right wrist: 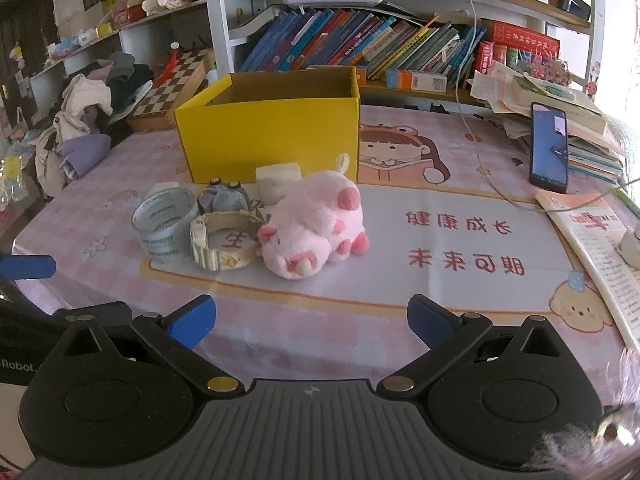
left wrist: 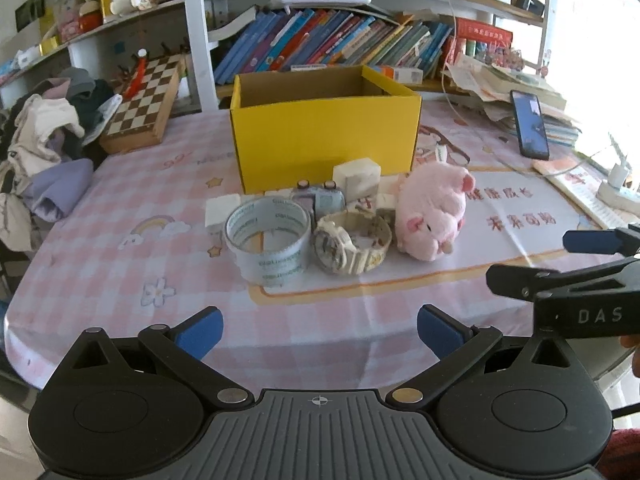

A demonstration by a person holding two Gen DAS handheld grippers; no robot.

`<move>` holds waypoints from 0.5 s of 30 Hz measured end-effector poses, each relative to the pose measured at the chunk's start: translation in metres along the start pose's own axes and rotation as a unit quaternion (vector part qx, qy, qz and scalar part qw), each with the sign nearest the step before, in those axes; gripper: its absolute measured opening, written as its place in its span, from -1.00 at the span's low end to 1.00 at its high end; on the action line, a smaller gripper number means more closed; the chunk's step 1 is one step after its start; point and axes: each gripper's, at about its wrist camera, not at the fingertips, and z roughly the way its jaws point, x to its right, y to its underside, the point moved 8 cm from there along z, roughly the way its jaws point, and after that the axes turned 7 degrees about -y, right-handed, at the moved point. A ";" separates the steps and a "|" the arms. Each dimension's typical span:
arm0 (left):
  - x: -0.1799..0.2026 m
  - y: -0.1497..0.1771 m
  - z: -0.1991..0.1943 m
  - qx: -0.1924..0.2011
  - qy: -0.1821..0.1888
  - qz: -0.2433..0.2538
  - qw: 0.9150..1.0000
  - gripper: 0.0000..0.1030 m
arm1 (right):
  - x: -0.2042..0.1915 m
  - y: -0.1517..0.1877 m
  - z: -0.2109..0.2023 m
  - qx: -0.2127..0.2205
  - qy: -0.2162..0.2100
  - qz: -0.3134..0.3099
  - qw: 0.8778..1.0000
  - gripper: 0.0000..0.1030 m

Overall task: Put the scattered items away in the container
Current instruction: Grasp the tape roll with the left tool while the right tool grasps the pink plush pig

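Hovering short of the pile, both claws spread wide and holding nothing: left claw (left wrist: 320, 334) and right claw (right wrist: 312, 322), each well back from the yellow box (left wrist: 324, 136). Looks like the very start, no item grabbed yet, approach step under way. Box interior as far as visible bare; bottom hidden by the front wall, cannot tell for sure.

Everything scattered sits on the near side of the box, on the tabletop (left wrist: 120, 300):
- tape roll (left wrist: 267, 240) upright on its rim, near-left of the box front, apart from the box.
- watch (left wrist: 351, 245) just right of the tape roll, strap curled into a loop, touching or nearly touching the roll.
- pink plush pig (left wrist: 434, 210) right of the watch, near the box's right front corner.
- small toy car (left wrist: 320, 198) between the watch and the box front.
- white blocks (left wrist: 357, 176) right against the box front; more white pieces around the car, count unclear.

Right claw also seen from the left wrist view, out to the right of the pig.

Next move, judged: right claw forward and down onto the pig, closest to it and soft, easy pinch; then lift over the box wall and drop. Left claw better lined up for the tape roll. Risk: items packed tight, so nudging the watch while closing on a neighbour.
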 end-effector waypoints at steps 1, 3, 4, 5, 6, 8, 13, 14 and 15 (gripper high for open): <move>-0.001 -0.003 0.003 0.004 0.003 0.001 1.000 1.00 | -0.002 -0.002 0.003 0.000 0.001 -0.001 1.000 1.00; -0.005 -0.009 0.011 0.005 0.009 0.007 1.000 1.00 | -0.002 -0.005 0.010 -0.003 0.004 0.001 1.000 0.99; -0.008 -0.013 0.015 0.004 0.009 0.010 1.000 1.00 | 0.000 -0.008 0.014 -0.004 0.009 0.007 1.000 0.97; -0.011 -0.018 0.018 0.005 0.008 0.014 1.000 1.00 | 0.002 -0.012 0.017 -0.003 0.014 0.014 1.000 0.96; -0.015 -0.022 0.021 0.007 0.006 0.017 1.000 1.00 | 0.003 -0.017 0.020 -0.001 0.018 0.022 1.000 0.96; -0.025 -0.033 0.029 0.013 0.001 0.018 1.000 1.00 | 0.006 -0.024 0.026 0.000 0.023 0.035 0.999 0.96; -0.041 -0.040 0.055 -0.002 -0.003 0.024 1.000 1.00 | 0.006 -0.033 0.046 -0.007 0.035 0.051 0.998 0.89; -0.044 -0.039 0.060 -0.005 -0.001 0.027 1.000 1.00 | 0.007 -0.035 0.049 -0.008 0.039 0.055 0.998 0.89; -0.046 -0.039 0.064 -0.006 -0.001 0.031 1.000 1.00 | 0.007 -0.037 0.053 -0.010 0.043 0.060 0.997 0.89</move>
